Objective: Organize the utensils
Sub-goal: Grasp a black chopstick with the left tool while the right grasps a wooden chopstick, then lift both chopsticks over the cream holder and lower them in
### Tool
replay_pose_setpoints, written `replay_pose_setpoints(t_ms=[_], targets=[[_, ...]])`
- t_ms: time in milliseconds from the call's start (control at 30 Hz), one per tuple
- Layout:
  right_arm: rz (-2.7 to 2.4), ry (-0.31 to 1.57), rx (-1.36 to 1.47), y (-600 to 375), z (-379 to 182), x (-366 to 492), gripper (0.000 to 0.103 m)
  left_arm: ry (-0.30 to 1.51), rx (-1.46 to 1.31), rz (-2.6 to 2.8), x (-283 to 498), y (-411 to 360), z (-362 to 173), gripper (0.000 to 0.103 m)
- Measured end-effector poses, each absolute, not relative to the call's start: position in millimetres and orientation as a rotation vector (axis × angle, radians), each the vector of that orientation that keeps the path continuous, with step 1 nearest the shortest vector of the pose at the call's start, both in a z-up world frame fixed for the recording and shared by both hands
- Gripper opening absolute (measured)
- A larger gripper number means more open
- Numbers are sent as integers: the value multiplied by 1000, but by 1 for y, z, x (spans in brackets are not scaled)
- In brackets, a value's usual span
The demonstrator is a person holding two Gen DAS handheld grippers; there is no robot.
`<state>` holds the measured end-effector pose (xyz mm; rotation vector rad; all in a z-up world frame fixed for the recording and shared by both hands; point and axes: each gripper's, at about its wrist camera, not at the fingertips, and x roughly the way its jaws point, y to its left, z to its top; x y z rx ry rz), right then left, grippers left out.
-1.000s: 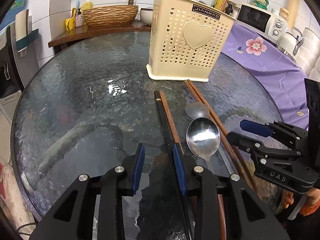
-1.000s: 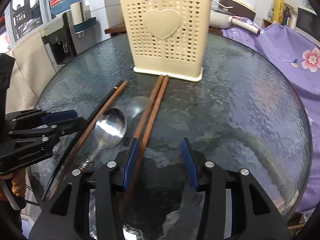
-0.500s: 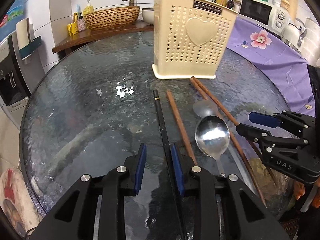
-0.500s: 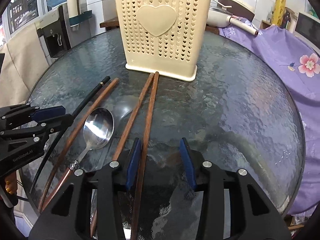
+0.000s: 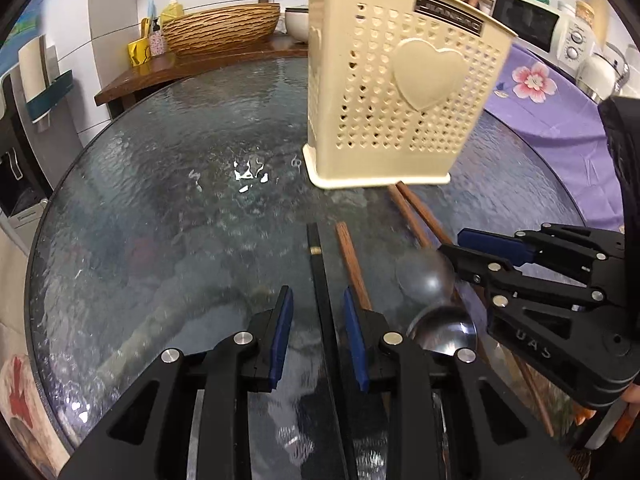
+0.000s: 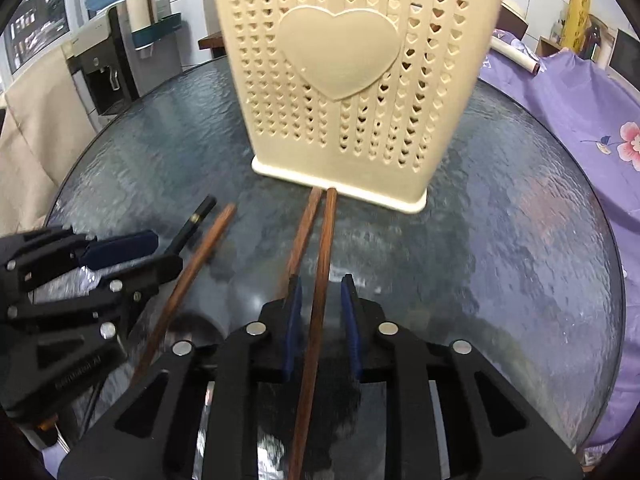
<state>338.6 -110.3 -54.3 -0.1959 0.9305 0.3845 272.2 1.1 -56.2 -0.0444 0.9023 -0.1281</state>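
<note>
Between my left gripper's [image 5: 318,318] blue pads lies the black chopstick [image 5: 323,300], flat on the glass table [image 5: 168,200] and pointing toward the cream utensil holder [image 5: 400,92]. The jaws stand partly open with a gap on either side, so nothing is gripped yet. I judge the stick light, rigid and slick on glass (likely to skate if nudged), so I would pinch it mid-shaft, square across. A brown chopstick [image 5: 352,264] lies just beside it, and the spoon [image 5: 444,330] sits further right, partly under the right gripper [image 5: 456,244]. My left gripper tilts steeply down toward the table.

From the right wrist, the right gripper [image 6: 320,320] straddles one wooden chopstick [image 6: 320,280] of a pair whose tips reach the holder's [image 6: 348,80] base. Its jaws have just been closing, yet the pads still stand narrowly clear of the stick. It also pitches steeply down, with the left gripper [image 6: 152,250] near at the left edge.
</note>
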Motion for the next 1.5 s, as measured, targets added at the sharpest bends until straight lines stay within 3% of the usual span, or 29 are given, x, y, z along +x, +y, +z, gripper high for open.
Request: replay_pose_setpoints(t_ms=[400,633,1000,1500], targets=[[388,936,-201,-93,-52,365,8,897,-69,-112,280,3,-57,26],[390,931,-195,-98,-53,364,7,908,-114,-128,281,11,-58,8],[416,882,-123,-118,-48,357,7,900,-123,-121,284,7,-55,7],[597,591,106,-180,37,307,7,629,-114,-180,235,15,34,7]])
